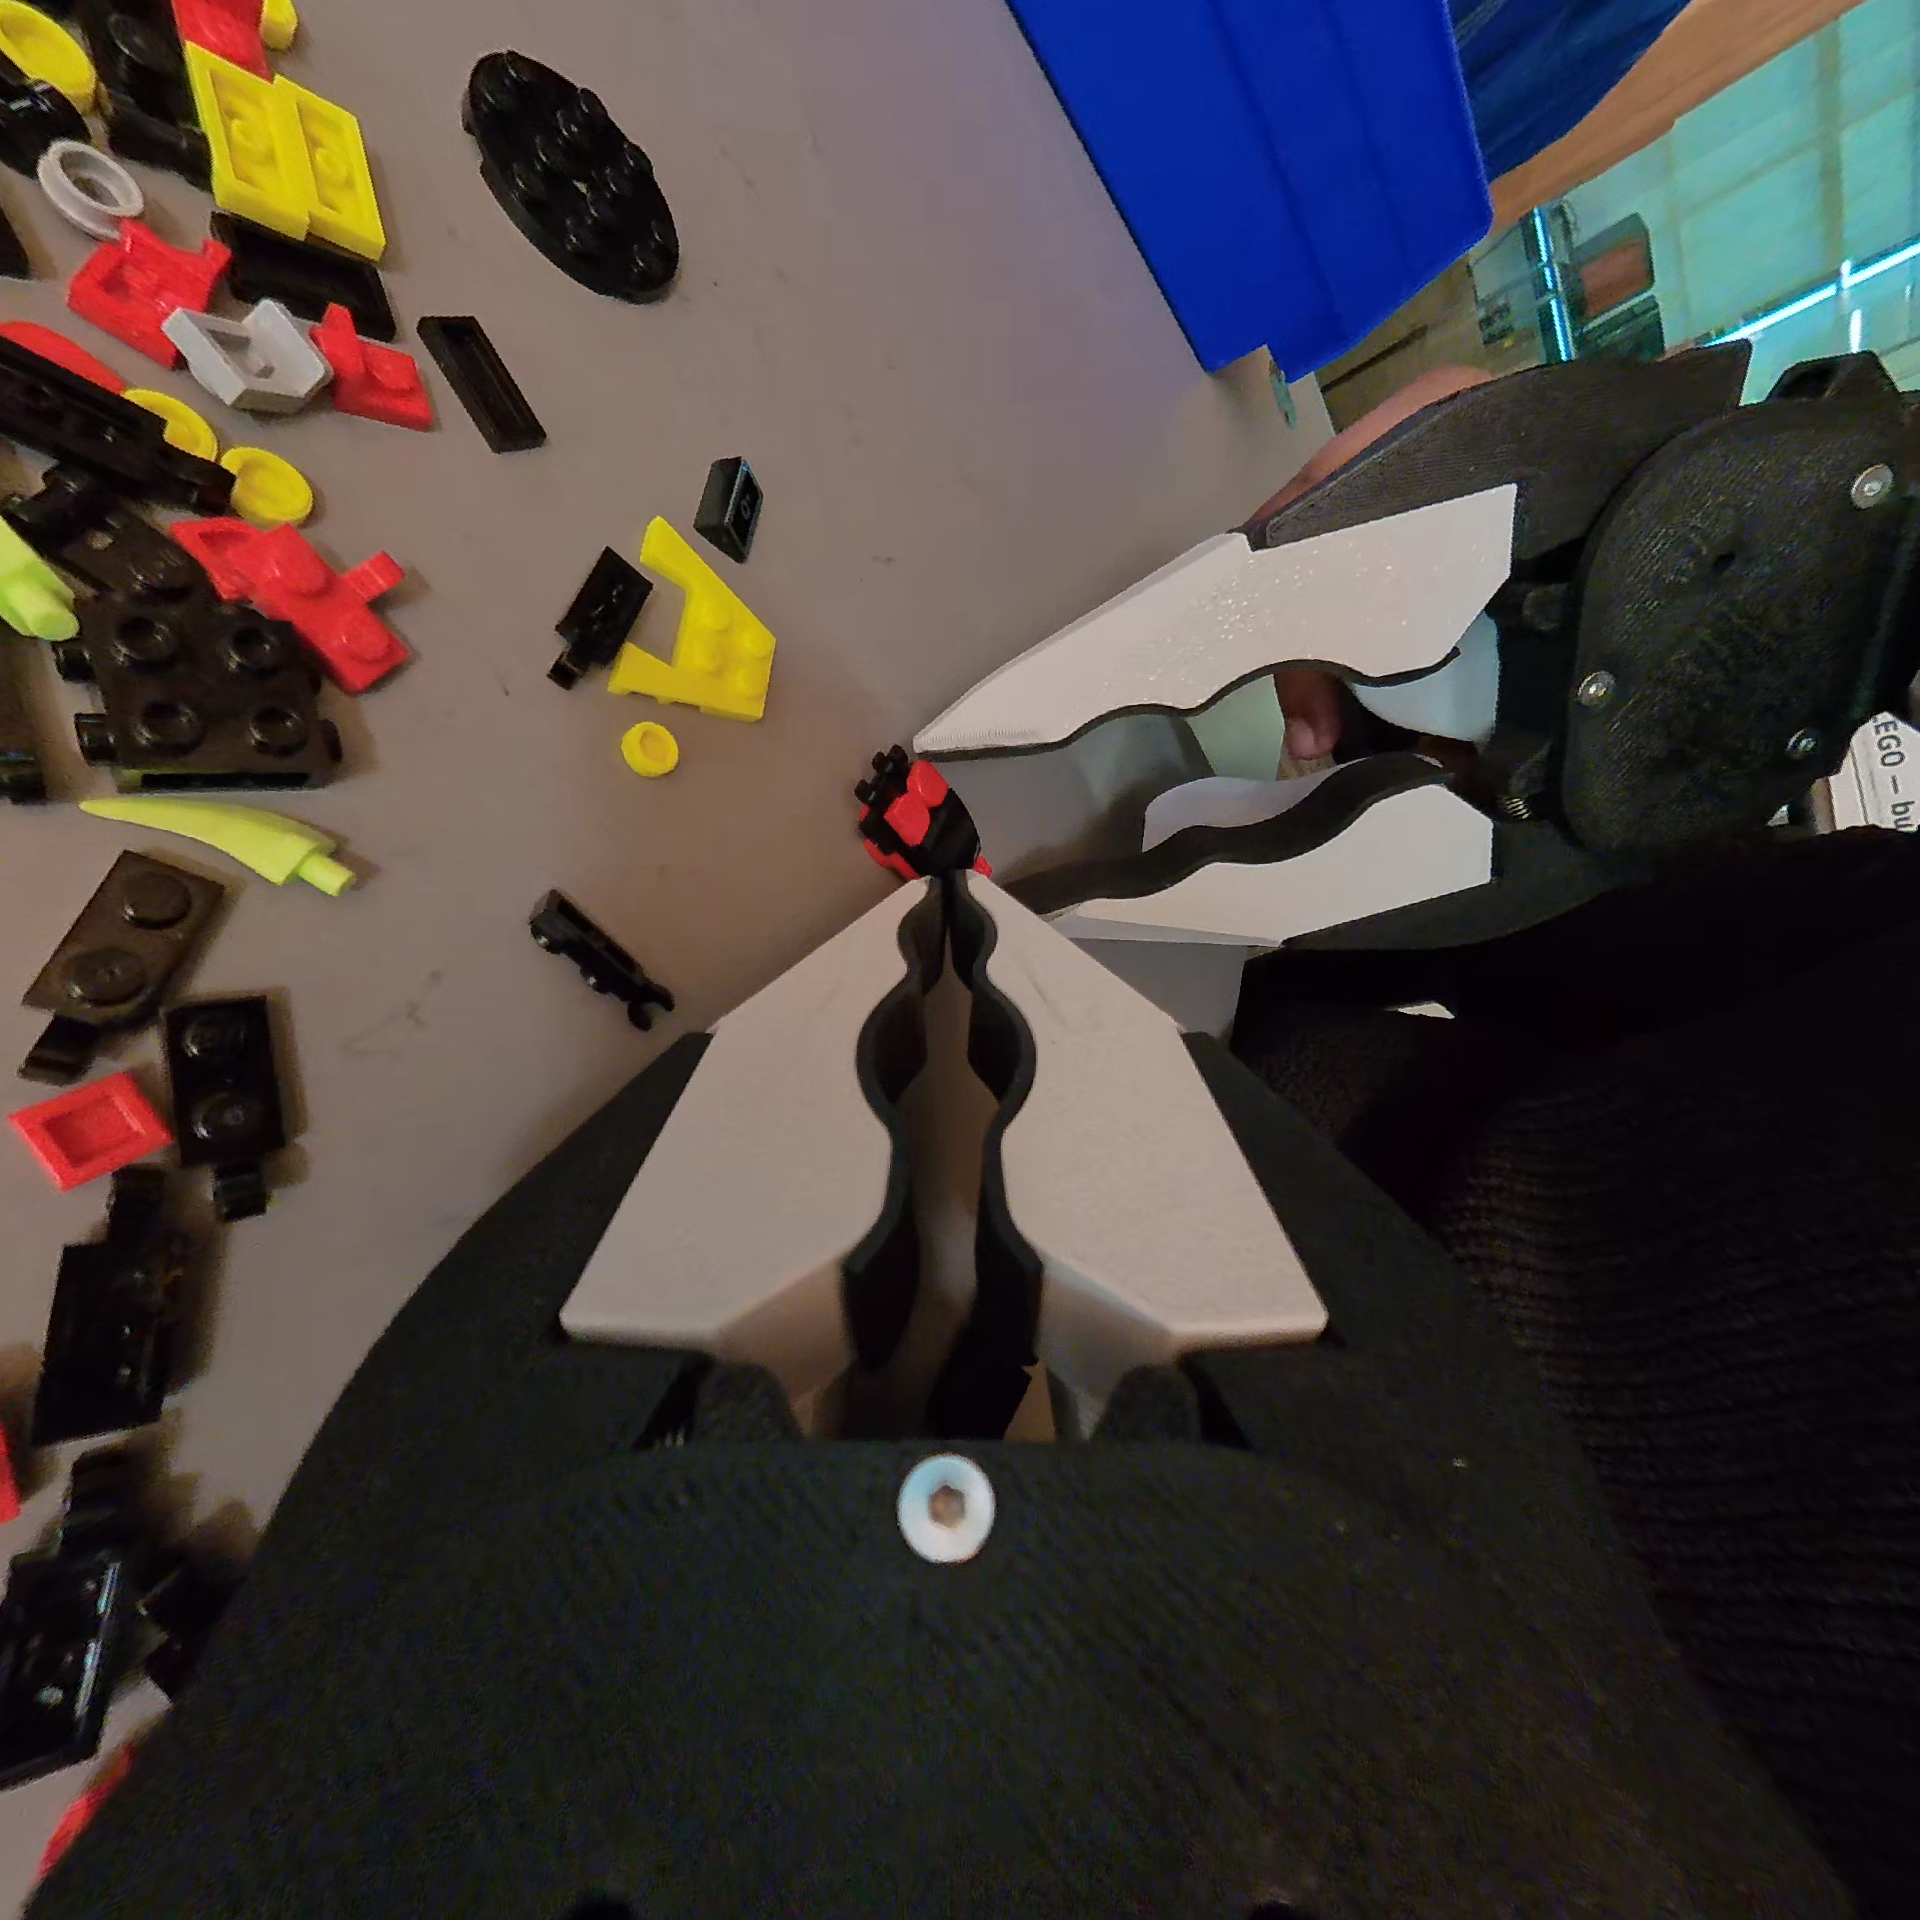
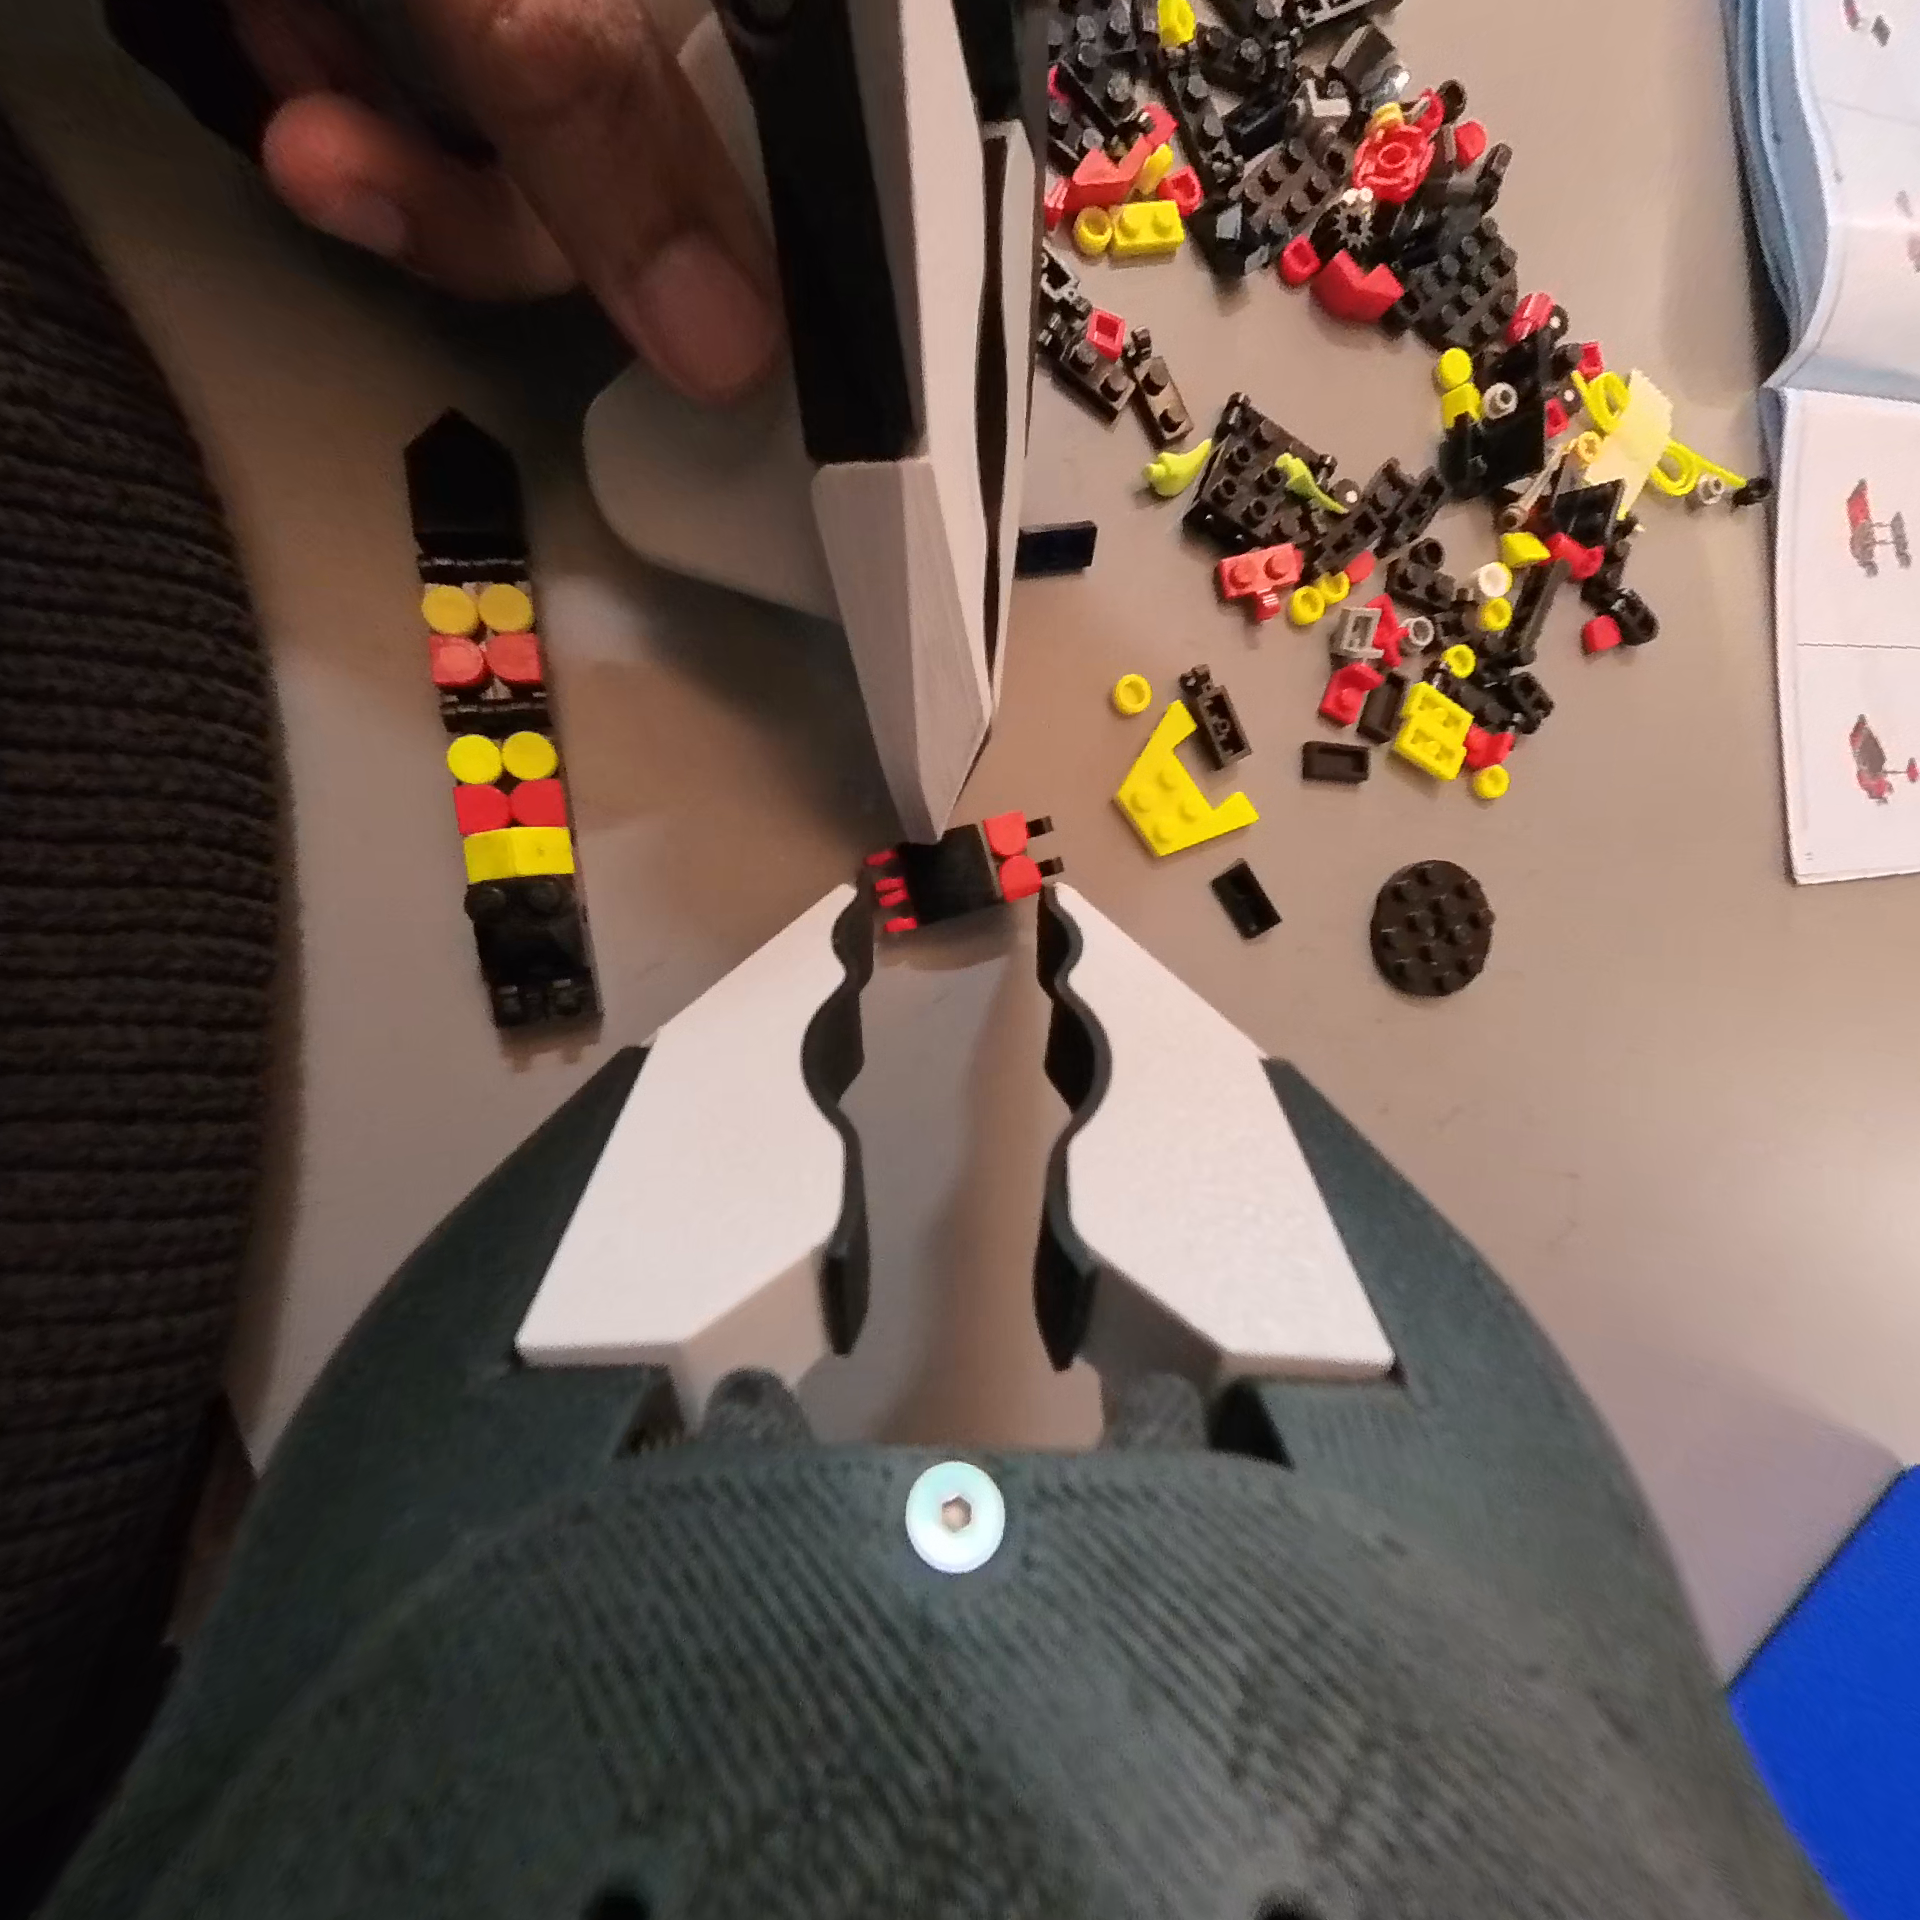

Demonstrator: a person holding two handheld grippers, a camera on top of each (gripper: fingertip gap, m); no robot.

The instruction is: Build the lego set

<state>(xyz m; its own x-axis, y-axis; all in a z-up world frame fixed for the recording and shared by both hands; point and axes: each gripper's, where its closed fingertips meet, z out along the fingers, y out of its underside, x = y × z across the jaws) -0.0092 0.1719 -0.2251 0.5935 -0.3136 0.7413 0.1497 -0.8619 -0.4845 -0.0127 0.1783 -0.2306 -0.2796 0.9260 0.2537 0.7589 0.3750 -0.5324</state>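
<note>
Over the grey tabletop, the left hand-held gripper pinches a small red-and-black lego assembly between the parted fingertips of the right hand-held gripper, which stands open around it.

We can't see where the left tool grips the small red-and-black assembly; its tips cover that end. Brick pile blurs toward the left edge. Booklet and blue bin are cut off by frame edges.
</note>
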